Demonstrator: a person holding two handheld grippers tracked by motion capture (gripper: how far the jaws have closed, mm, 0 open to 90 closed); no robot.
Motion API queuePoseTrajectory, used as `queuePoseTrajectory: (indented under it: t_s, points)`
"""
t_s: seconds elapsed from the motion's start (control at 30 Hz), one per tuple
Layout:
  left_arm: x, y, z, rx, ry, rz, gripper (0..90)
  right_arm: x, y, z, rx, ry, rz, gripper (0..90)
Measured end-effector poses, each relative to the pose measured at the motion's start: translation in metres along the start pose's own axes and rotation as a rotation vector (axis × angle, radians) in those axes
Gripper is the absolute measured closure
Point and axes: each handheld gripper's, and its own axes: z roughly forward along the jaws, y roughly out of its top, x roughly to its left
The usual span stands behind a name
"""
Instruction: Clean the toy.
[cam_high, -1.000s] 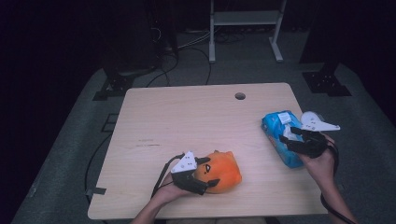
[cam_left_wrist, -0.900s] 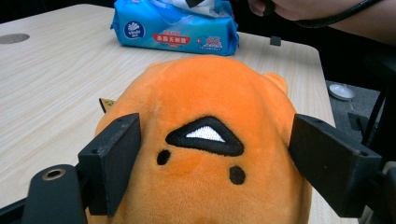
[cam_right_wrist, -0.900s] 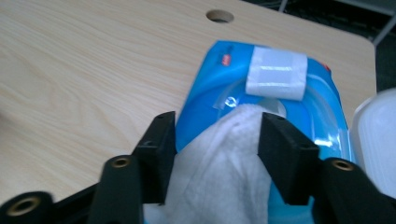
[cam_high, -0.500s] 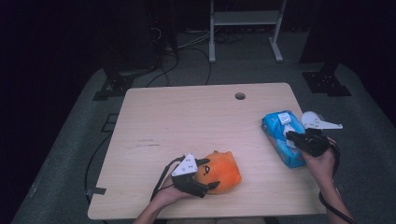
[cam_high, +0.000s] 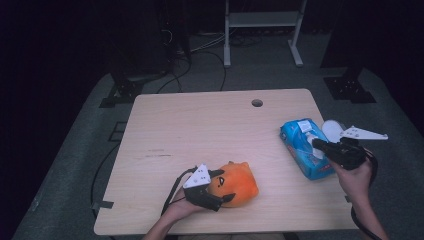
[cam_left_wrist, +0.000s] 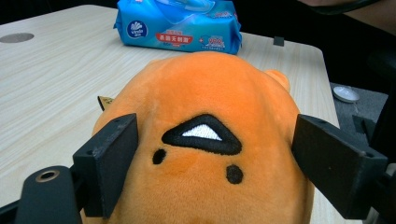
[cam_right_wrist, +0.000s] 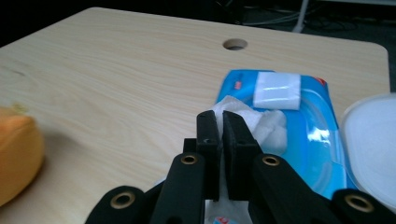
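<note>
Two black jaws of right gripper (cam_right_wrist: 223, 122) just clamped on white wet wipe (cam_right_wrist: 266, 122) from blue plastic pack (cam_high: 306, 148) near worktop's right edge, ready for pulling; left gripper (cam_high: 221, 186) grasping orange plush toy (cam_high: 235, 181).

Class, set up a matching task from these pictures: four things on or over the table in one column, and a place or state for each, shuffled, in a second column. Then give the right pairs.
Things
1. orange plush toy
2. blue wet-wipes pack
3. white wipe
4. round hole in the tabletop

Places or states
A. pinched between the closed jaws of the right gripper
B. near the table's far edge
C. between the wide-set jaws of the left gripper
D. lying on the table's right side, flap open

Pairs: 1-C, 2-D, 3-A, 4-B
</note>
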Motion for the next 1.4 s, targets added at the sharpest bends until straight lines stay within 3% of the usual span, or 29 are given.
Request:
queuePoseTrajectory:
  t_s: [0.1, 0.2, 0.23, 0.3, 0.33, 0.37, 0.4, 0.7, 0.97, 1.13, 1.23, 1.4]
  points:
    - [0.001, -0.001, 0.001, -0.005, -0.001, -0.008, 15.4, 0.015, 0.008, -0.012, -0.009, 0.030, -0.044, 85.5]
    - [0.001, -0.001, 0.001, -0.004, -0.003, -0.009, 15.4, 0.033, 0.017, -0.023, -0.012, 0.096, -0.080, 85.3]
    - [0.001, -0.001, 0.001, -0.004, -0.003, -0.010, 15.4, 0.048, 0.022, -0.029, -0.012, 0.138, -0.111, 85.2]
    - [0.002, -0.001, 0.001, -0.003, -0.003, -0.009, 15.4, 0.054, 0.023, -0.030, -0.014, 0.157, -0.122, 85.2]
    - [0.001, -0.001, 0.001, -0.004, -0.002, -0.009, 15.4, 0.064, 0.025, -0.033, -0.020, 0.182, -0.141, 85.1]
    - [0.001, -0.001, 0.001, -0.004, -0.002, -0.008, 15.4, 0.079, 0.026, -0.035, -0.025, 0.240, -0.158, 85.1]
    - [0.001, -0.001, 0.001, -0.005, -0.003, -0.008, 15.4, 0.079, 0.026, -0.035, -0.025, 0.240, -0.158, 85.1]
    - [0.003, -0.002, 0.001, -0.012, -0.006, -0.020, 15.4, 0.140, 0.023, -0.027, 0.015, 0.481, -0.218, 85.0]
    - [0.004, -0.002, 0.001, -0.015, -0.010, -0.021, 15.2, 0.170, 0.022, -0.020, 0.063, 0.626, -0.235, 84.9]
    - [0.005, -0.003, 0.002, -0.019, -0.011, -0.022, 14.9, 0.177, 0.022, -0.010, 0.094, 0.670, -0.234, 84.8]
    - [0.005, -0.003, 0.002, -0.019, -0.010, -0.022, 14.8, 0.176, 0.021, 0.002, 0.125, 0.667, -0.229, 84.7]
    - [0.004, -0.003, 0.003, -0.017, -0.010, -0.016, 14.6, 0.172, 0.016, 0.028, 0.163, 0.602, -0.242, 84.3]
